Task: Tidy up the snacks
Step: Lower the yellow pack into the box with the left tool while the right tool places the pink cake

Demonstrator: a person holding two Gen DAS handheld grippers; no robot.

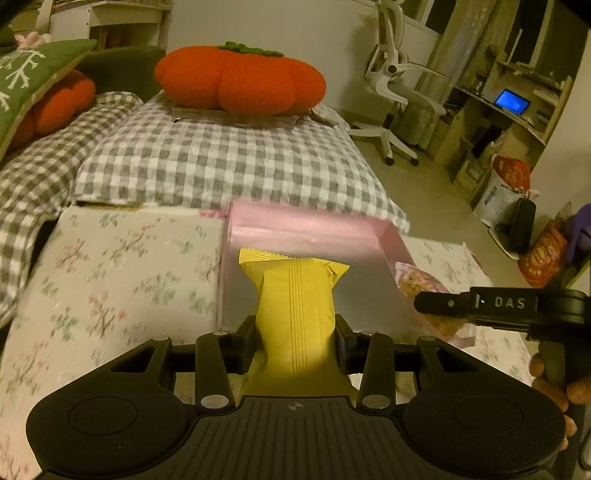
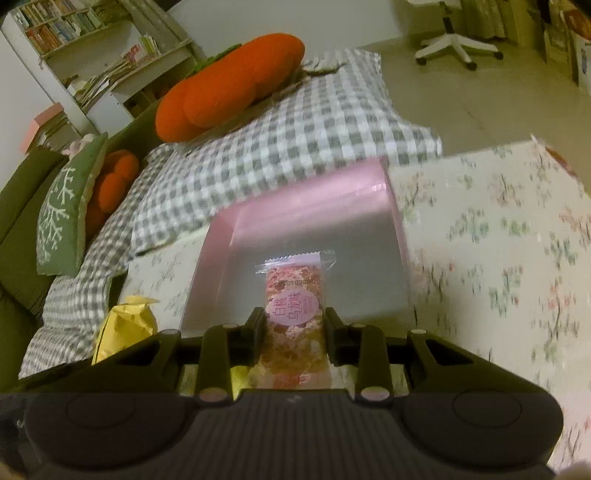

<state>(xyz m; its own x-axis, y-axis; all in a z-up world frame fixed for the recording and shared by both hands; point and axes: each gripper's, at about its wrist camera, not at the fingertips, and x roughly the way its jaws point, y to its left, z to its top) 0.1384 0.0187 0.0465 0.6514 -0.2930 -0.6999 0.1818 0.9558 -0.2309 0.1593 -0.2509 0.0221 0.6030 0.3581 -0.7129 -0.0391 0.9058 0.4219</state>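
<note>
Above a floral-clothed surface [image 1: 110, 266] and shiny pink box [image 1: 310, 229], a light, crinkly yellow foil snack packet [image 1: 297, 314] was pinched mid-body by the left gripper [image 1: 295, 334]; a brittle-looking pink clear-wrapped bar [image 2: 295, 310] was clamped by the right gripper [image 2: 294, 325].

A home living room or bedroom is showing here. A checked blanket [image 1: 229, 162] is covering a sofa at the frame's centre, pumpkin cushion [image 1: 240, 79] sitting above. Bookshelves [image 2: 70, 26] are filling the upper left.

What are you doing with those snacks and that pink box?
A person is sorting snacks with a gripper in each hand. The left gripper is shut on a yellow packet, and the right gripper is shut on a pink snack bar. Both snacks hang over the open pink box, which looks empty, on a flowered cloth.
</note>
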